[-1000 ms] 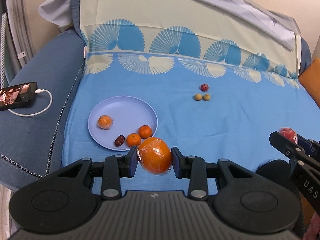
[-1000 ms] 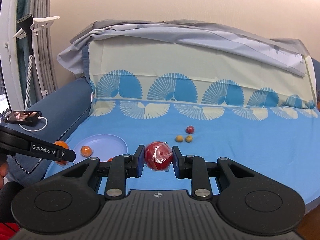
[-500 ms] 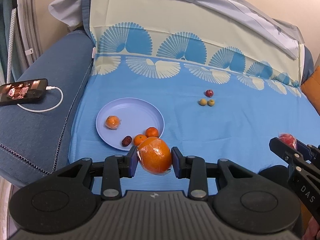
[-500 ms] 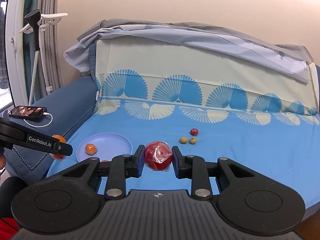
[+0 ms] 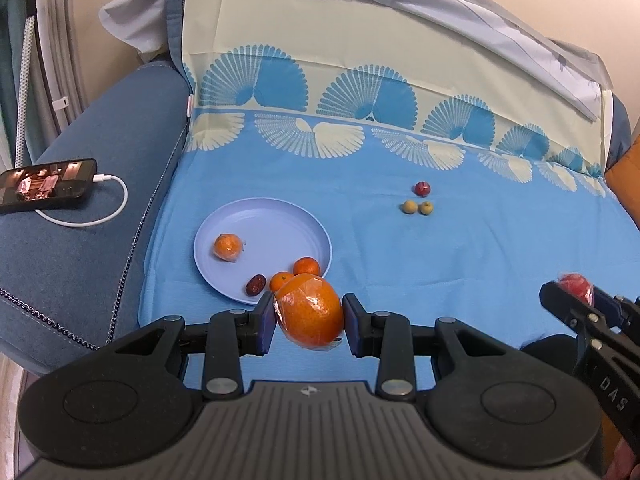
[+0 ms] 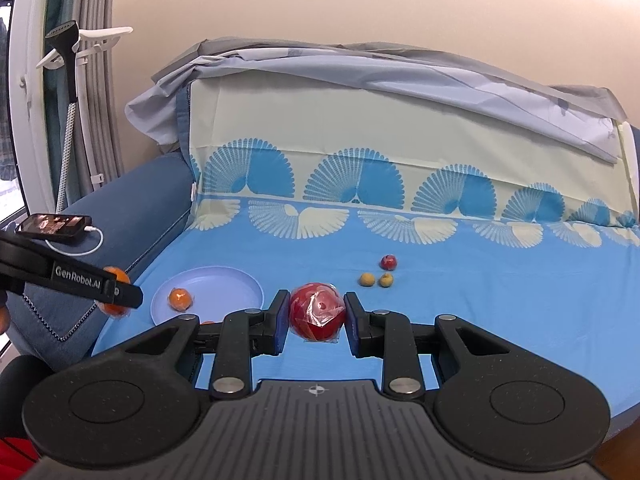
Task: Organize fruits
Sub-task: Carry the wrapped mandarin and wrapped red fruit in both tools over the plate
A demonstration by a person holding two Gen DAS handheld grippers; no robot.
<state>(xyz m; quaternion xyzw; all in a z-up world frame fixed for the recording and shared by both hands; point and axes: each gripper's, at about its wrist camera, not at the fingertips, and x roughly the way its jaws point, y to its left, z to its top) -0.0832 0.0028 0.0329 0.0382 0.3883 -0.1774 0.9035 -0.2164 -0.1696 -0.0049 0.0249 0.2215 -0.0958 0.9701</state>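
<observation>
A home living room: a blue sofa [image 5: 100, 248] draped in patterned sheets [image 6: 400, 184], a charging phone [image 5: 48, 186] on its armrest

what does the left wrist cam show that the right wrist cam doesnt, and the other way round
Only the left wrist view shows the dark date and two small oranges at the plate's near edge.

Only the right wrist view shows the garment steamer standing by the curtain.

Both show the blue plate with a wrapped orange, three small fruits loose on the sheet, the phone, the left gripper shut on a wrapped orange fruit, and the right gripper shut on a wrapped red fruit.
</observation>
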